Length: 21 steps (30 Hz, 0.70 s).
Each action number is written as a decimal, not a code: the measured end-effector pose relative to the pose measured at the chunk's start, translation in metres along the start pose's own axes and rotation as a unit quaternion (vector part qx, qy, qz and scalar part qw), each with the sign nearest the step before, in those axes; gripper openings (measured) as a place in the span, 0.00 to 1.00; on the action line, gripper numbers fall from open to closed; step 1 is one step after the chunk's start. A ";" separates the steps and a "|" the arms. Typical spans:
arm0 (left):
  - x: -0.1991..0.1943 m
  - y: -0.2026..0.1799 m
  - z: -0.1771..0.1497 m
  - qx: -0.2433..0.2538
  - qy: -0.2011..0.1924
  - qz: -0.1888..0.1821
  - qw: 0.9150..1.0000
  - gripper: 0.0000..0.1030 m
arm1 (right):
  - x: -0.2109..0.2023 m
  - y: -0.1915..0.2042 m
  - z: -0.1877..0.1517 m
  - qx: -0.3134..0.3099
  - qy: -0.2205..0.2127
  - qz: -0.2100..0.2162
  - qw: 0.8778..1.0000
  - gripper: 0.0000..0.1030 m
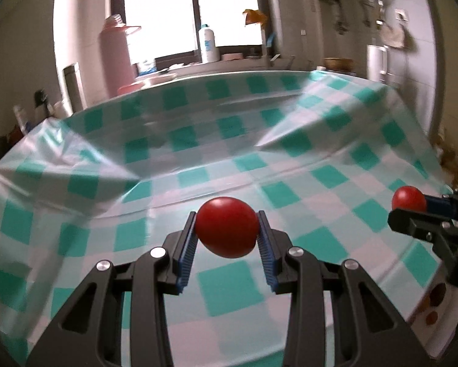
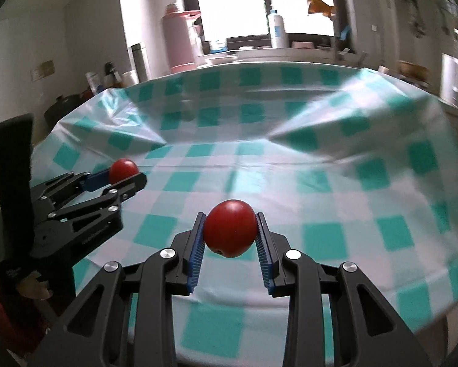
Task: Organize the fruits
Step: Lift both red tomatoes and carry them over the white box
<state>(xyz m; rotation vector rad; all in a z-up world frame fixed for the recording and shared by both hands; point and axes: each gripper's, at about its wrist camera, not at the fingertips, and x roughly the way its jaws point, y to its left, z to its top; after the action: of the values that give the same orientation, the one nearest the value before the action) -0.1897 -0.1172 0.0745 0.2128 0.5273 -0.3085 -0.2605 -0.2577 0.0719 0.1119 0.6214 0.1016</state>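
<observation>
While both hover over the round surface (image 1: 336, 159), left gripper (image 1: 227, 229) clamps a smooth red tomato (image 1: 227, 227) between ribbed blue pads, right gripper (image 2: 230, 229) pinches another tomato (image 2: 230, 227), glossy teal-checked cloth (image 2: 320, 183) creased, bare to its curved rim.

The checked tablecloth (image 1: 229, 165) lies bare ahead of both grippers, only raised creases (image 2: 305, 134) across its middle; bottles (image 2: 180, 39) crowd the far counter beyond.
</observation>
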 end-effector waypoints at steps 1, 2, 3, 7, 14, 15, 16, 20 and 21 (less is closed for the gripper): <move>-0.002 -0.008 0.001 0.007 -0.004 -0.004 1.000 0.37 | -0.004 -0.006 -0.003 0.003 -0.002 -0.004 1.000 0.31; -0.004 -0.015 0.001 0.012 -0.007 -0.008 1.000 0.37 | -0.009 -0.011 -0.005 0.006 -0.005 -0.007 1.000 0.31; -0.006 -0.021 0.001 0.016 -0.009 -0.011 1.000 0.37 | -0.014 -0.016 -0.007 0.009 -0.008 -0.009 1.000 0.31; -0.019 -0.041 0.003 0.033 -0.024 -0.021 0.999 0.37 | -0.031 -0.031 -0.015 0.023 -0.022 -0.008 0.999 0.31; -0.059 -0.072 0.008 0.057 -0.068 -0.043 0.995 0.37 | -0.066 -0.039 -0.024 0.027 -0.051 0.003 0.998 0.31; -0.062 -0.075 0.008 0.059 -0.072 -0.046 0.995 0.37 | -0.072 -0.040 -0.025 0.027 -0.056 0.003 0.998 0.31; -0.068 -0.082 0.009 0.064 -0.078 -0.052 0.994 0.37 | -0.078 -0.042 -0.027 0.027 -0.061 0.003 0.998 0.31; -0.081 -0.110 0.007 0.090 -0.085 -0.082 0.989 0.37 | -0.097 -0.055 -0.037 0.033 -0.073 -0.011 0.997 0.31; -0.081 -0.115 0.005 0.096 -0.083 -0.087 0.988 0.37 | -0.101 -0.063 -0.041 0.039 -0.072 -0.019 0.996 0.31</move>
<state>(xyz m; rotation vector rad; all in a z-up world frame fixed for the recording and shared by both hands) -0.2931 -0.2067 0.1080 0.3254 0.3506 -0.5437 -0.3624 -0.3295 0.0882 0.1810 0.4842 0.0320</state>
